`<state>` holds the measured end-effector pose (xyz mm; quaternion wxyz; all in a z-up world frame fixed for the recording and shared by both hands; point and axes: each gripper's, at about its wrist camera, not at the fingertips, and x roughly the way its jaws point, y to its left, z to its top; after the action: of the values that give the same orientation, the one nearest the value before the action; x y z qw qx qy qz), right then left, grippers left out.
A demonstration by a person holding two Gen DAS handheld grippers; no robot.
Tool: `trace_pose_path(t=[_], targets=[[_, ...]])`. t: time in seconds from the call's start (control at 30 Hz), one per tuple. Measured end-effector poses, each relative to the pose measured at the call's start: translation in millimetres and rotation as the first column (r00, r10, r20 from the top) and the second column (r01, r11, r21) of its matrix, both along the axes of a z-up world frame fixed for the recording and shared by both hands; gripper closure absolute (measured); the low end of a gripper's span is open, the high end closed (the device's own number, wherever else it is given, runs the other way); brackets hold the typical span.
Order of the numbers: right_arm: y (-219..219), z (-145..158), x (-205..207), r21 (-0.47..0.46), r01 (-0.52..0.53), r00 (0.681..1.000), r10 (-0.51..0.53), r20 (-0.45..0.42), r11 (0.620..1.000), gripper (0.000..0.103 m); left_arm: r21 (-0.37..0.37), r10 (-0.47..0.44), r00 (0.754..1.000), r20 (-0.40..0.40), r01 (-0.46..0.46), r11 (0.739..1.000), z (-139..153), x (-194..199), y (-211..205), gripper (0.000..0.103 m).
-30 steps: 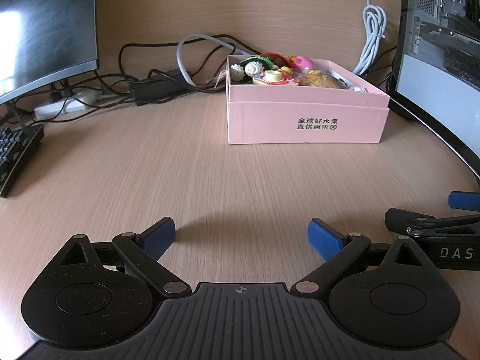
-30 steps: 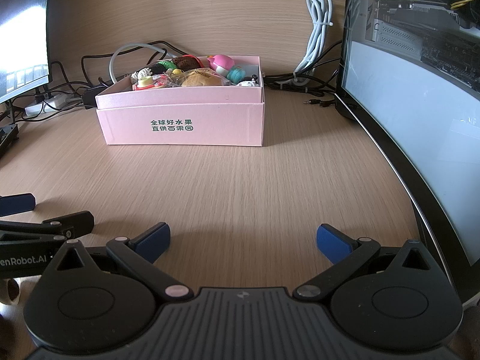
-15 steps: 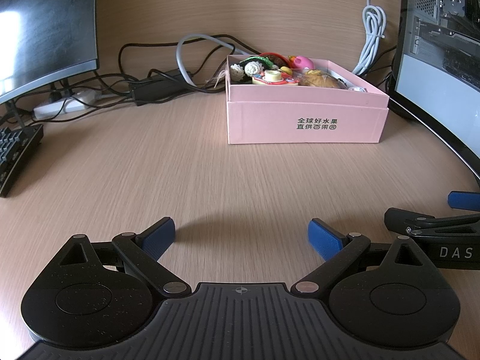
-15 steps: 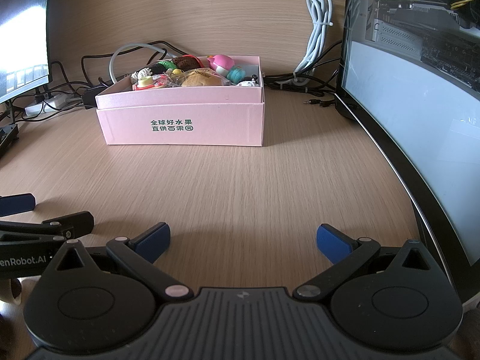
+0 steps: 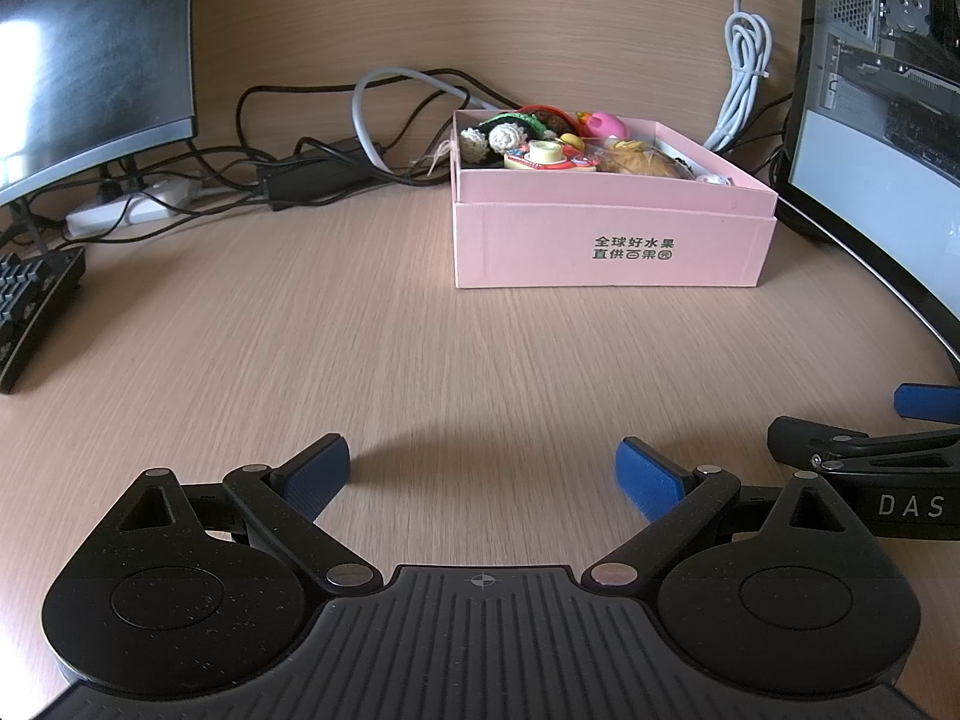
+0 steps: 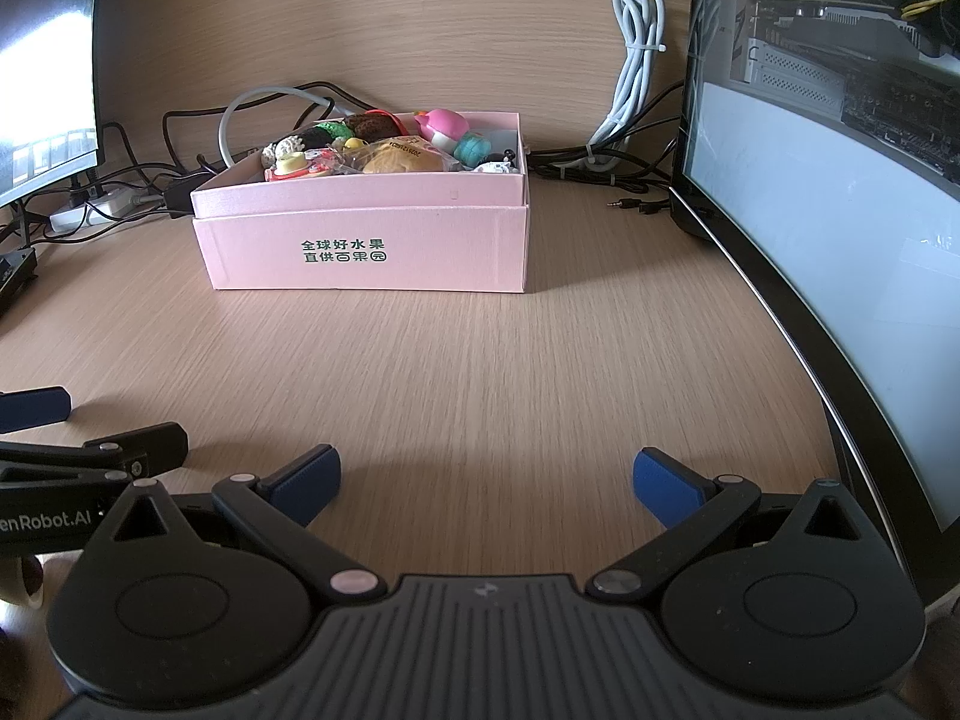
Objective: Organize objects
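Honestly looked pretty much done from my end: both my left gripper (image 5: 483, 468) and right gripper (image 6: 485, 477) sat wide open and empty, toys (image 6: 384, 150) apparently all in the pink box (image 6: 366, 252).

- the left gripper (image 5: 483, 468) was matte black with two round speckled hubs, a ribbed centre plate and a small crosshair mark.
- its fingers (image 5: 317, 471) carried blue ribbed pads; silver screws sat at the link joints.
- the right gripper (image 6: 486, 477) matched it, with white "das" lettering on its side.
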<state>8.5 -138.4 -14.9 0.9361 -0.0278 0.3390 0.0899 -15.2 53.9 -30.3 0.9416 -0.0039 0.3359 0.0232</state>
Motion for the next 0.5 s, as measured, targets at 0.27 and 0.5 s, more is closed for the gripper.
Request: trace_pose_path(t=[0.27,0.5], targets=[[0.0,0.0,0.0,0.0,0.0,1.0,0.0,0.0,1.0,0.0,-0.002,0.0,1.0,0.0,0.0,1.0,0.1,0.0,-0.5,0.004],[0.0,0.0,0.1,0.0,0.0,1.0,0.0,0.0,1.0,0.0,-0.001,0.0,1.0,0.0,0.0,1.0,0.2,0.2,-0.5,0.004]])
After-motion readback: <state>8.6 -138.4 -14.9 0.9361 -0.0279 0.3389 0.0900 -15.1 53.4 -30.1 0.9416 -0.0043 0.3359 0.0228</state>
